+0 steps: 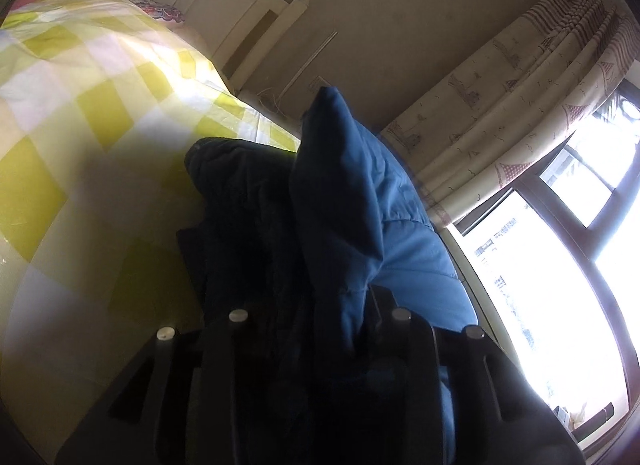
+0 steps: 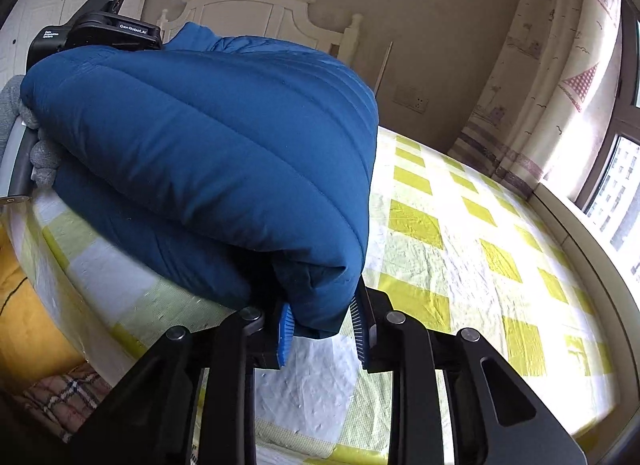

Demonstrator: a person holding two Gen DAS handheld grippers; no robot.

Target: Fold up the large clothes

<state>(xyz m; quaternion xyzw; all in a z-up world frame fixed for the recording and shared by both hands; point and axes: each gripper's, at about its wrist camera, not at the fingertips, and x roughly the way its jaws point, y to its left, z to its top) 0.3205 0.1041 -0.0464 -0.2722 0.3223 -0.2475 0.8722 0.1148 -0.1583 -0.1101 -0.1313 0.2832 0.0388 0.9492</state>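
Note:
A blue padded jacket [image 2: 208, 153] lies bunched and folded over on the bed [image 2: 460, 233], which has a yellow and white checked sheet. My right gripper [image 2: 322, 329] is shut on the jacket's near folded corner, with its blue ribbed pads [image 2: 285, 329] on either side of the fabric. The left gripper's body [image 2: 100, 33] shows at the jacket's far left end. In the left wrist view the jacket [image 1: 340, 193] fills the space between the dark fingers, and my left gripper [image 1: 320, 329] is shut on it, holding it above the sheet [image 1: 80, 113].
A white headboard [image 2: 248, 9] stands at the far end of the bed. Patterned curtains [image 2: 552, 77] and a bright window [image 2: 616, 193] are on the right. A yellow cloth [image 2: 24, 305] and a plaid cloth [image 2: 68, 397] lie low at the left.

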